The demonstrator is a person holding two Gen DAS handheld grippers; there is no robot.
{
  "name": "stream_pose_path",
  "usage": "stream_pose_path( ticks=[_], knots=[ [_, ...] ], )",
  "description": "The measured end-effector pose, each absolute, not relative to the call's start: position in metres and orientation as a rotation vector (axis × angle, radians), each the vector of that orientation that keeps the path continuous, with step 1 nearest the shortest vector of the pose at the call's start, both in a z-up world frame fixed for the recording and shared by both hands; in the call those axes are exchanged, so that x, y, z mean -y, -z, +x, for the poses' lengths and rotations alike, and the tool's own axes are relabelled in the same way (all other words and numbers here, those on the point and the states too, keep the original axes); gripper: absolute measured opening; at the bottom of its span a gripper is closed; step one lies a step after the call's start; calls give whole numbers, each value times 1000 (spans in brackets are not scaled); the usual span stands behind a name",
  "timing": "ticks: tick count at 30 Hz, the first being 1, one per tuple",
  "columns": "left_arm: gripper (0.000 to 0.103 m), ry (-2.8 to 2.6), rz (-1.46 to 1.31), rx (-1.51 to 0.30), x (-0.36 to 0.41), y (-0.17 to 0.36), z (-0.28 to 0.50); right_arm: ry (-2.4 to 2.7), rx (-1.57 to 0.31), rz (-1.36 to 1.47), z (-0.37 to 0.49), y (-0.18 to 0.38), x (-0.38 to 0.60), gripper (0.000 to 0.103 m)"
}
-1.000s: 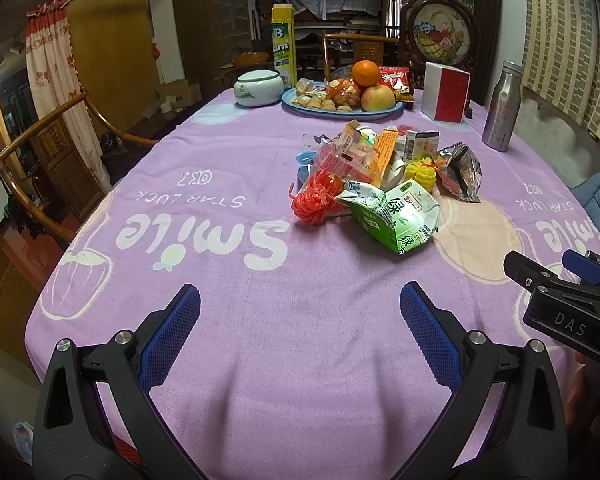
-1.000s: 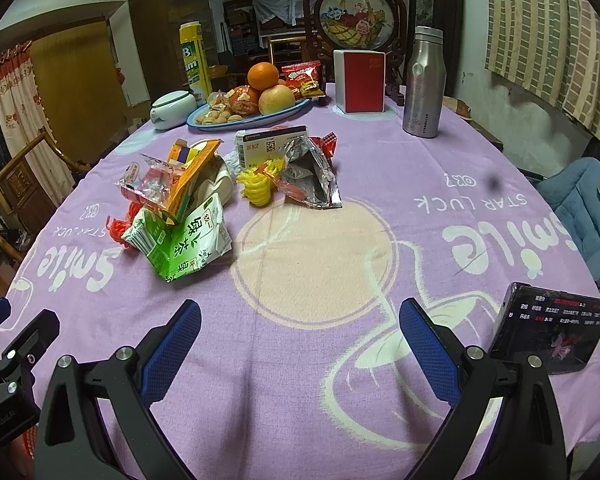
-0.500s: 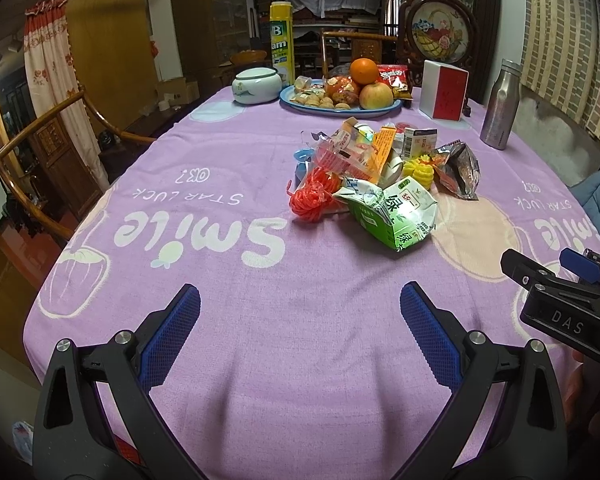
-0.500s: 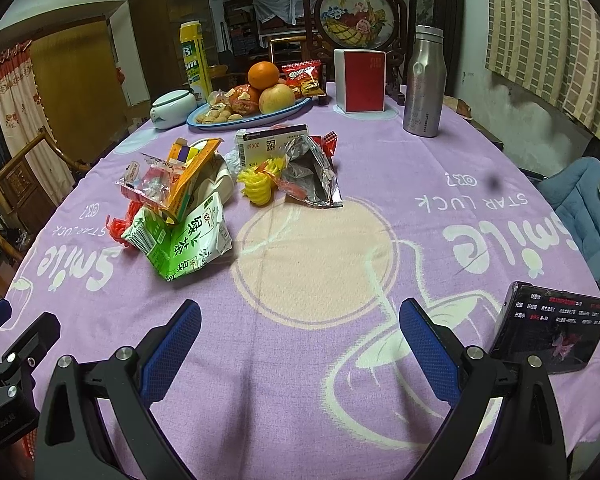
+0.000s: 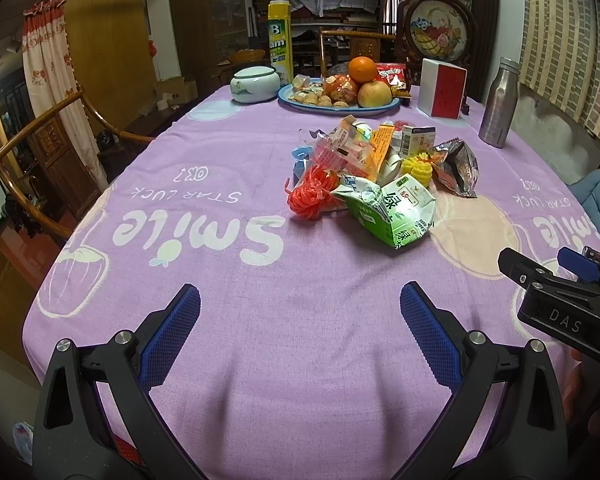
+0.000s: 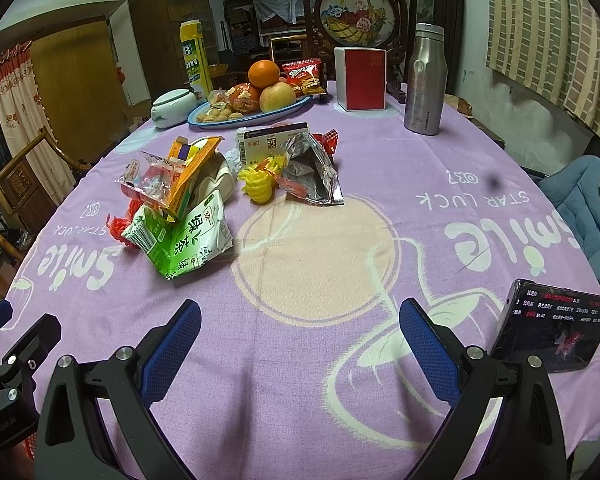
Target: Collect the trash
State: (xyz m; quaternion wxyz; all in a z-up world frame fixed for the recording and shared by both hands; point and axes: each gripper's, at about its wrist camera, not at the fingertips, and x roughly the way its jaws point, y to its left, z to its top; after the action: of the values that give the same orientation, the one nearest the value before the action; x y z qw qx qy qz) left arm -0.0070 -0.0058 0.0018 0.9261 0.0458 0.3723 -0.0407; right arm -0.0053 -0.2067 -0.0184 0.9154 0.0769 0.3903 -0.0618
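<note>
A pile of trash lies mid-table on the purple cloth: a crushed green tea carton, a red plastic net, a yellow crumpled piece, a silver foil wrapper, an orange box and a small white box. My left gripper is open and empty near the table's front edge, well short of the pile. My right gripper is open and empty, to the right of the left one; part of it shows in the left wrist view.
A blue plate of fruit and snacks, a white lidded jar, a yellow canister, a red-and-white box and a steel bottle stand at the back. A phone lies at the right edge. Wooden chairs stand left.
Both grippers stay open. The left wrist view has drawn back very slightly; the pile has not moved.
</note>
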Motion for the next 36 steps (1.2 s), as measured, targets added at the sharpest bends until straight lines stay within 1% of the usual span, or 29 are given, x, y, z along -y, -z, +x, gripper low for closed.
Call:
stream_pose_path(
  ticks=[36],
  knots=[
    [96,96,83,-795,3,5,-3,117,-810,170,-6,22,205,98]
  ],
)
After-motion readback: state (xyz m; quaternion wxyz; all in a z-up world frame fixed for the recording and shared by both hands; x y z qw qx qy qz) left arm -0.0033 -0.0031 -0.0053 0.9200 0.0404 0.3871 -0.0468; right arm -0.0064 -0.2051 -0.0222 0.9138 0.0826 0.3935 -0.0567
